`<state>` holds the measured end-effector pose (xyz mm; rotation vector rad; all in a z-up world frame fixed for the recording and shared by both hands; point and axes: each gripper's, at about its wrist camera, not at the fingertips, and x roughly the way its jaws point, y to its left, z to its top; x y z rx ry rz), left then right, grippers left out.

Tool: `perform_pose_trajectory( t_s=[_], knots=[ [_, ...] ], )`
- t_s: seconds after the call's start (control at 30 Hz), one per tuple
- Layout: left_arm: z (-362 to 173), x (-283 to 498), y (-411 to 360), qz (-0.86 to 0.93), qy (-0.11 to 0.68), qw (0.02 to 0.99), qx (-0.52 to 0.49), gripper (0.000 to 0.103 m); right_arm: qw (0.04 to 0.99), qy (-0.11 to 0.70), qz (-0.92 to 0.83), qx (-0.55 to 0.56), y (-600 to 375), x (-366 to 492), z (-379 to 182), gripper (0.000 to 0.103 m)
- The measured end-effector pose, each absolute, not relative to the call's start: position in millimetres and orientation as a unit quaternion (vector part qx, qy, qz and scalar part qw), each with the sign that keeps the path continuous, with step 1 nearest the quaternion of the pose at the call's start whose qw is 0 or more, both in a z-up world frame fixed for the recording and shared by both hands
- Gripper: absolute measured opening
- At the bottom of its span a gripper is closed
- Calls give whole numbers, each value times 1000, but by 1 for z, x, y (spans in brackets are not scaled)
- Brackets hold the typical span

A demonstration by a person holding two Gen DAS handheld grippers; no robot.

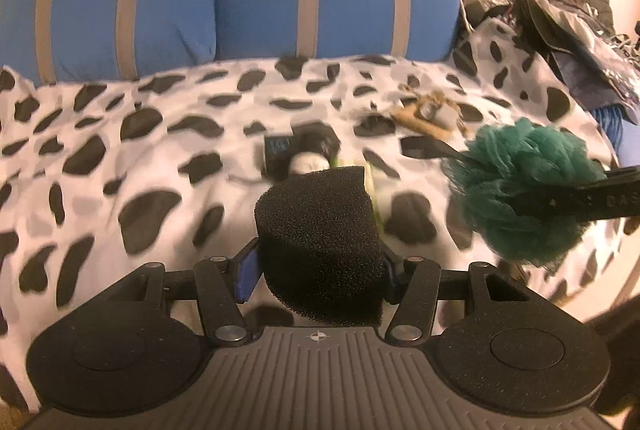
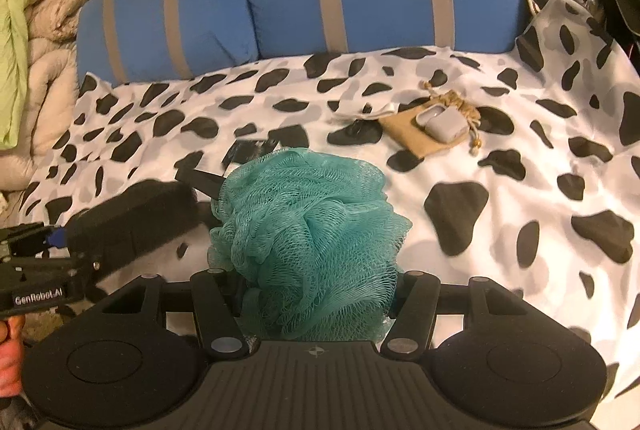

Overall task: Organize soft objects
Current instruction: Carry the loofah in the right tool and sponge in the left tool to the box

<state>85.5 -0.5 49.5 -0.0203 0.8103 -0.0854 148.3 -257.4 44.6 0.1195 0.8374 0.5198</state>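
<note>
- Left gripper (image 1: 320, 270) is clamped on the sponge (image 1: 320, 242) – black foam block squeezed between both pads, most of it sticking out ahead of the fingers, off the bed.
- Right gripper (image 2: 316, 282) is clamped on the loofah (image 2: 308, 246), a teal mesh ball bulging up and forward past the fingers, also in the air.
- We judge both are mid-carry; where they go isn't visible.
- Risk: the foam is compressed, so it can spring or creep out of the pads if the hand swings or tilts hard.
- Risk: the mesh is loose. The jaws may hold only a few folds, so the ball could sag or drop. Mesh can also snag on a finger at release.
- Risk: the grippers are close – the loofah sits just right of the left gripper, the sponge just left of the right one. Converging further means a bump.
- Risk: the pouch (image 2: 416, 134) with the earbud case (image 2: 444, 122) on it lies ahead-right of the right gripper, and small dark items (image 1: 304, 146) lie just ahead of the left. A low drop could land on them or knock them.
- The sheet (image 2: 500, 190) is wrinkled and soft, so anything we set down may roll.
</note>
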Motion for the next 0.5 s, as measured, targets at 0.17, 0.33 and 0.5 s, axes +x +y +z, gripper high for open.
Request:
perform_pose_trajectory(
  t_s=[0.17, 0.33, 0.5],
  knots=[
    [45, 61, -6, -51, 415, 908, -14, 55, 875, 408, 258, 46, -250, 127, 42, 61],
    [42, 39, -11, -56, 431, 901, -18, 55, 870, 413, 265, 38, -246, 110, 41, 62],
    [40, 19, -14, -64, 443, 894, -29, 56, 866, 417, 274, 34, -245, 91, 41, 62]
  ],
)
